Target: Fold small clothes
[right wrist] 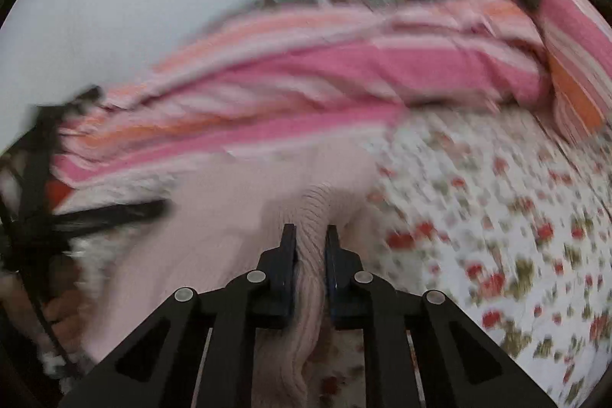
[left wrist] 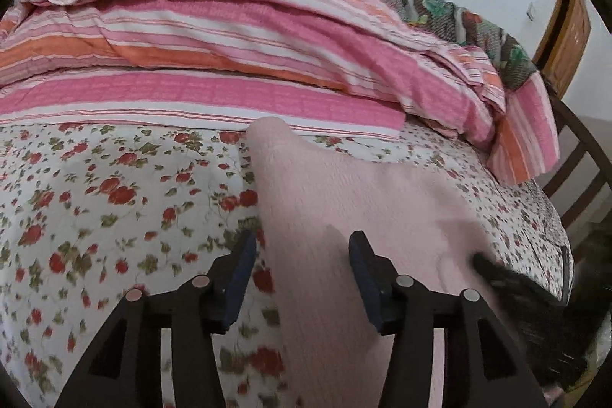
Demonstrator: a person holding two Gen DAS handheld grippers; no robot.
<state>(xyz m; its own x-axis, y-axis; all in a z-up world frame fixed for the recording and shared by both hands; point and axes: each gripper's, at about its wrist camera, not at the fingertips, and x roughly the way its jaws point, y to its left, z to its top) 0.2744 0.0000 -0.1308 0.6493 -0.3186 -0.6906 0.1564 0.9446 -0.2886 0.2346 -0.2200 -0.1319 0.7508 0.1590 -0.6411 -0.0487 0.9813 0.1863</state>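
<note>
A pale pink knit garment (left wrist: 344,186) lies on the floral bedsheet (left wrist: 95,197). My left gripper (left wrist: 302,247) hovers over its near left part, open, the cloth under and between the fingers with no pad pressing on it. In the right wrist view my right gripper (right wrist: 310,236) is shut on a raised ribbed fold of the garment (right wrist: 311,213), which bunches between the pads. The rest of the garment (right wrist: 214,201) spreads to the left, where the left gripper's dark fingers (right wrist: 114,213) show as a blur. The right gripper's finger (left wrist: 497,274) appears blurred at the cloth's right edge.
A folded pink, orange and white striped quilt (left wrist: 229,25) is piled along the far side of the bed, over a darker patterned blanket (left wrist: 440,2). Dark wooden rails (left wrist: 573,159) and a wooden door (left wrist: 570,25) stand at the right. Floral sheet (right wrist: 497,217) extends to the right.
</note>
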